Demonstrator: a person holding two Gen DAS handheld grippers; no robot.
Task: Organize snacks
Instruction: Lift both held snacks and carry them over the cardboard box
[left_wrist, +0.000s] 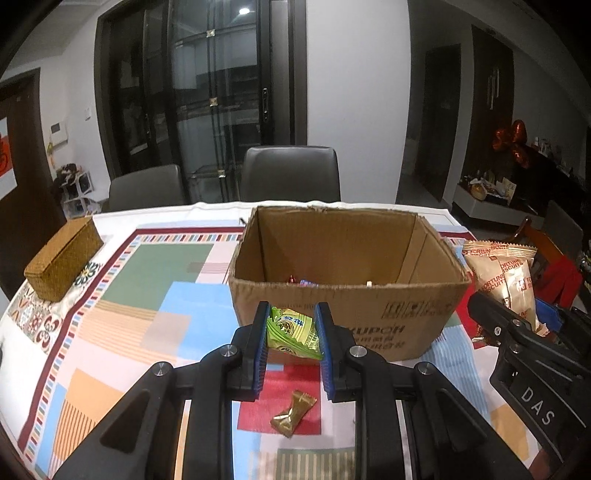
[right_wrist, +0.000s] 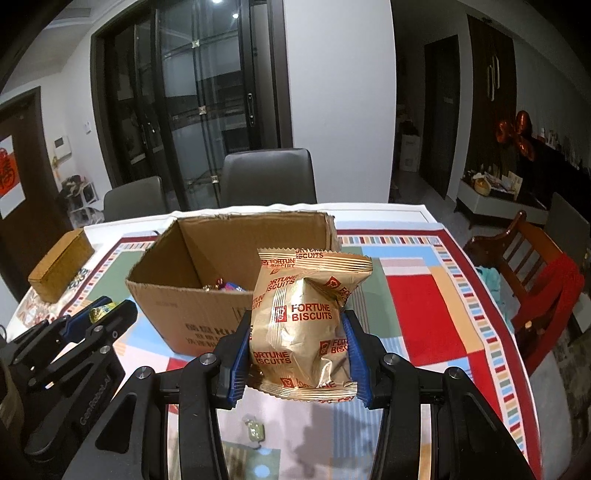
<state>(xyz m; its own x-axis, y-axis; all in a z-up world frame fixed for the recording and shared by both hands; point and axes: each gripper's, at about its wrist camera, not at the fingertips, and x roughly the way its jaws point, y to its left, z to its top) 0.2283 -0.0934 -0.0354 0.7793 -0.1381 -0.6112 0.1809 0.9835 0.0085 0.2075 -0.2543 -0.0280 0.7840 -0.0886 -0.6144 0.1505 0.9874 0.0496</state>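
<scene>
My left gripper (left_wrist: 291, 312) is shut on a green snack packet (left_wrist: 293, 330), lifted just in front of the open cardboard box (left_wrist: 343, 302). My right gripper (right_wrist: 297, 325) is shut on a gold Fortune Biscuits bag (right_wrist: 303, 325), held upright above the table to the right of the box (right_wrist: 177, 314). The bag (left_wrist: 506, 277) and right gripper (left_wrist: 517, 325) also show at the right edge of the left wrist view. A few wrapped sweets (right_wrist: 225, 286) lie on the box floor. The left gripper (right_wrist: 99, 314) appears at lower left in the right wrist view.
A gold-wrapped candy (left_wrist: 291, 411) lies on the patterned tablecloth (left_wrist: 147, 302) under my left gripper. A small pale sweet (right_wrist: 255, 430) lies under the right one. A woven lidded box (left_wrist: 62, 258) sits far left. Grey chairs (left_wrist: 291, 173) stand behind; a wooden chair (right_wrist: 532, 266) is on the right.
</scene>
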